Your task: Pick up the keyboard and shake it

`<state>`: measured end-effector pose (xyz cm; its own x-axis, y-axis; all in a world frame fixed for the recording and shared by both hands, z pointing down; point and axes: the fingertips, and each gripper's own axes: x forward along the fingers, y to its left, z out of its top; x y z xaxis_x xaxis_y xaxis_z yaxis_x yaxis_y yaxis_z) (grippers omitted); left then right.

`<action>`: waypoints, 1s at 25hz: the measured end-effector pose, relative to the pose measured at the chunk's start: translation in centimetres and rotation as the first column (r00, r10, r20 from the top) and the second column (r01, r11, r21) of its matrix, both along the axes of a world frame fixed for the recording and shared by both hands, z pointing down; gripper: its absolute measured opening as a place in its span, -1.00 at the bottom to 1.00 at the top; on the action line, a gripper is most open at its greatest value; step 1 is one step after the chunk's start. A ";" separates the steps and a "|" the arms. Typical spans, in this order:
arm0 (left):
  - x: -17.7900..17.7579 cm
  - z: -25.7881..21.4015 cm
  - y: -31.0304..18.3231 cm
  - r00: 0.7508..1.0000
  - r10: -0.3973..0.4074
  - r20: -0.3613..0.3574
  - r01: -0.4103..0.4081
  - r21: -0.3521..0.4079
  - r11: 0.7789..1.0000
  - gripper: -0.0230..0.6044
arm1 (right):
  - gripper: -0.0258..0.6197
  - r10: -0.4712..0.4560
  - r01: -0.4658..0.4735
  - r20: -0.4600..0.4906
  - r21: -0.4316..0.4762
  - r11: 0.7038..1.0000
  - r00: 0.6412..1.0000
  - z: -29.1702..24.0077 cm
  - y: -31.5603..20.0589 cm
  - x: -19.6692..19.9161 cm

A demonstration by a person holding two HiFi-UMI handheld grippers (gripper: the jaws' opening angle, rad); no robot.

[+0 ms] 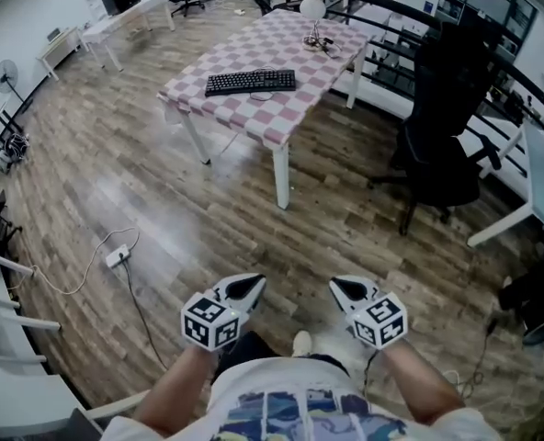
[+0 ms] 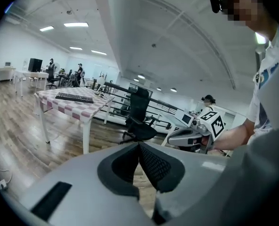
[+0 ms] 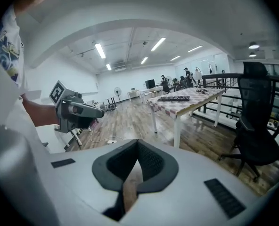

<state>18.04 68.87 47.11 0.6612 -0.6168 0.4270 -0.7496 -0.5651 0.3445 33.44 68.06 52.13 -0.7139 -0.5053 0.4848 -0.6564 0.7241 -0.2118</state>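
Note:
A black keyboard (image 1: pixel 251 82) lies on a pink-and-white checkered table (image 1: pixel 295 108) far ahead of me, across the wooden floor. It also shows small in the left gripper view as the keyboard (image 2: pixel 74 97) and in the right gripper view as the keyboard (image 3: pixel 173 98). My left gripper (image 1: pixel 246 287) and right gripper (image 1: pixel 347 289) are held side by side close to my body, well short of the table. Both are shut with nothing between their jaws. The left gripper (image 2: pixel 139 145) and the right gripper (image 3: pixel 137 143) show their pads meeting at the tips.
A black office chair (image 1: pixel 447 127) stands right of the table beside a dark railing (image 1: pixel 391 16). A small lamp (image 1: pixel 312 9) sits at the table's far end. A power strip (image 1: pixel 117 256) with its cable lies on the floor at left. White desks line the left wall.

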 end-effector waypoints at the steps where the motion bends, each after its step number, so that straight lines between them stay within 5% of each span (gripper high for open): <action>1: 0.3 0.1 -0.6 1.000 -0.009 0.002 0.009 -0.004 1.000 -0.91 | -0.92 0.001 -0.001 0.000 -0.006 1.000 1.000 0.1 -0.8 0.4; 6: 0.1 0.8 -5.7 0.999 -0.045 0.019 0.045 -0.016 0.999 -0.91 | -0.68 0.009 -0.009 0.030 -0.004 1.000 0.999 0.5 -6.8 0.5; 25: -8.7 0.6 -37.3 0.999 0.011 0.052 -0.013 0.033 0.999 -0.72 | -0.60 0.090 -0.089 -0.045 0.041 0.995 0.995 -1.9 -36.5 -8.2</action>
<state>9.34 31.54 47.67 0.6464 -0.6233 0.4400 -0.7589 -0.5849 0.2864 25.20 31.55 50.23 -0.6419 -0.5851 0.4956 -0.7275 0.6689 -0.1525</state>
